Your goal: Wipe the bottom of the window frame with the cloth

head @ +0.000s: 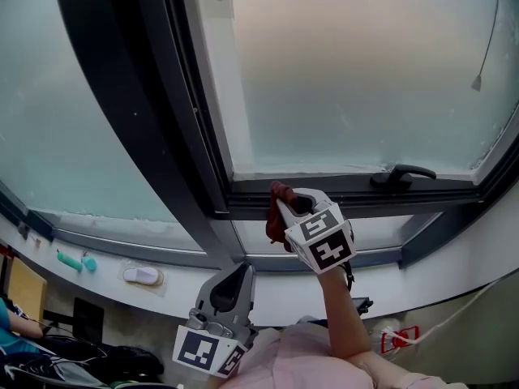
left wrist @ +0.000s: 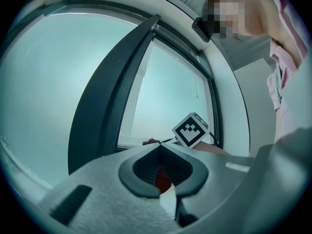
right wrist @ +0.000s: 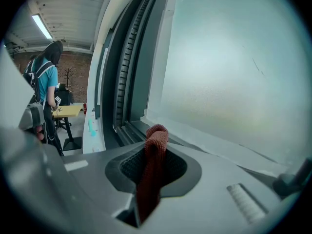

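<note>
A red-brown cloth [head: 276, 210] is pinched in my right gripper [head: 289, 201], which is shut on it and held at the bottom rail of the dark window frame [head: 349, 191], near its left corner. In the right gripper view the cloth [right wrist: 154, 156] sticks up from between the jaws, with its folded end close to the frame's lower channel [right wrist: 127, 130]. My left gripper [head: 241, 269] hangs lower, near the person's body, pointing up at the window. Its jaws [left wrist: 159, 148] are shut with nothing held. The right gripper's marker cube [left wrist: 191, 129] shows beyond it.
A black window handle [head: 402, 174] sits on the bottom rail to the right of the cloth. On the white sill [head: 97, 286] below left lie a teal object [head: 75, 260] and a white object [head: 142, 275]. A person [right wrist: 45, 89] stands by a yellow table far off.
</note>
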`<move>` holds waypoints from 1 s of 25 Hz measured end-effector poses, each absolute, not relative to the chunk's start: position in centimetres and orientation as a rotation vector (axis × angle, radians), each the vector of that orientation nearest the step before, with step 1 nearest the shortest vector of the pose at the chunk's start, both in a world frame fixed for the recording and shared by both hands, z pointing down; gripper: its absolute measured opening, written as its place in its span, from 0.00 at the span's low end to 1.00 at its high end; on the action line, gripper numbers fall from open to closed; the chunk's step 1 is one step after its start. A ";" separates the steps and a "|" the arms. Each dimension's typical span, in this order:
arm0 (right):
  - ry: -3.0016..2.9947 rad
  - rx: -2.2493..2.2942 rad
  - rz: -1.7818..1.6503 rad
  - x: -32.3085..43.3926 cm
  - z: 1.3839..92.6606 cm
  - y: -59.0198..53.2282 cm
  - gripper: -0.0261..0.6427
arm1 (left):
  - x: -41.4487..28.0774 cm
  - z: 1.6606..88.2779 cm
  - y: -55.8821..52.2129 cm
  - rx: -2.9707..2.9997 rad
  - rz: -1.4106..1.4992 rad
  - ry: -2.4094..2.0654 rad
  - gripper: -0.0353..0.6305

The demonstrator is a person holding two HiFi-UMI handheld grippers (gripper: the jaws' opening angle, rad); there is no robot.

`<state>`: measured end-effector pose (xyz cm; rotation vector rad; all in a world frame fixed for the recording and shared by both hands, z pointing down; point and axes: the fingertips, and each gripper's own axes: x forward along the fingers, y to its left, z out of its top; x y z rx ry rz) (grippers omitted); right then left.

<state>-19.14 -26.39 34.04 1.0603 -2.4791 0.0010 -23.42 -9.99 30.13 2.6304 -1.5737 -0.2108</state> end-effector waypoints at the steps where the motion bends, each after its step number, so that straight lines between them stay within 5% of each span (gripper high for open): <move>1: -2.481 1.058 -0.003 -19.2 34.0 -26.4 0.12 | -23.4 30.1 -10.0 2.631 -0.209 -1.574 0.05; 25: -2.489 1.167 0.054 -14.3 34.1 -26.8 0.12 | -20.2 30.5 -10.4 2.681 -0.181 -1.449 0.05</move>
